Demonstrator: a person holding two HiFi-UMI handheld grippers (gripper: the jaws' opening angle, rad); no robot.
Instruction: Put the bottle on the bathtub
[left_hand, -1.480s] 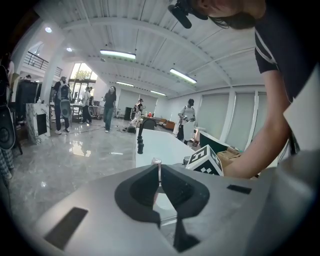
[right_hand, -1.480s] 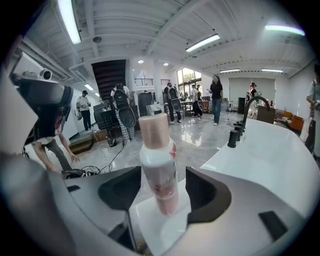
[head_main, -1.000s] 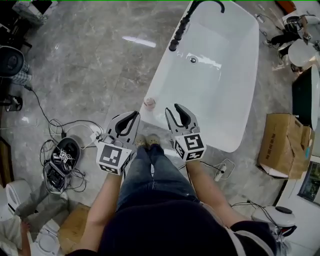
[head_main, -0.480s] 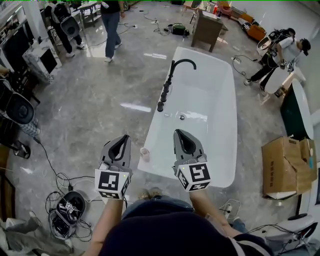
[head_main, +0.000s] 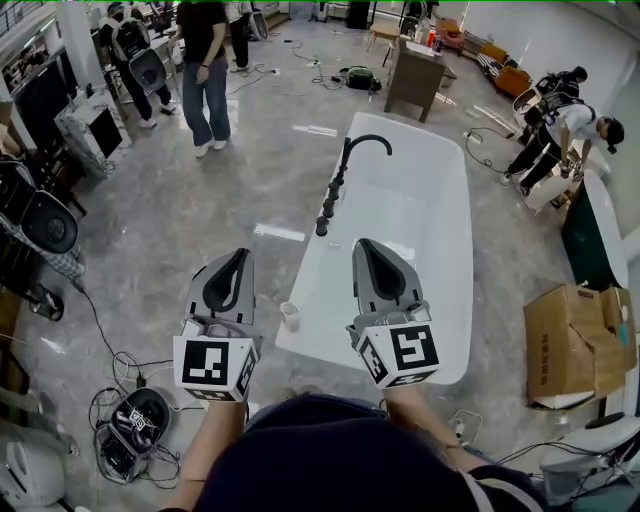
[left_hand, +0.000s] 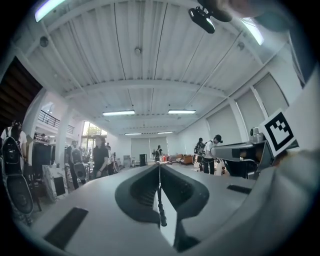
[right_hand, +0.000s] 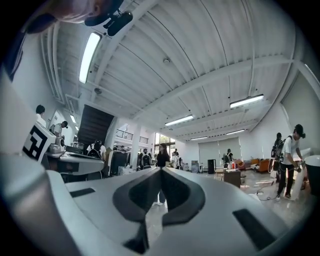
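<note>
I held two tongs out level in front of me, one in each hand, each with its one marker cube turned toward me. My left tongs (head_main: 243, 256) were closed, the two jaws meeting in a thin line with nothing between them. My right tongs (head_main: 362, 245) were closed and empty as well. Neither pair touched anything, and both hung above the near end of the single white bathtub (head_main: 430, 200). The one bottle (head_main: 290, 316), small and pale pink, stood upright on the tub's near left corner rim. In the head view it showed between my two tongs, nearer the left pair and apart from both. One black faucet (head_main: 340, 175) rose from the tub's left rim further along. One open cardboard box (head_main: 570, 345) sat on the grey floor (head_main: 200, 210) to the right of the tub. One person in a dark top and jeans (head_main: 205, 70) stood on the floor beyond the tub's far left, and another person (head_main: 560, 130) bent over at the far right.
</note>
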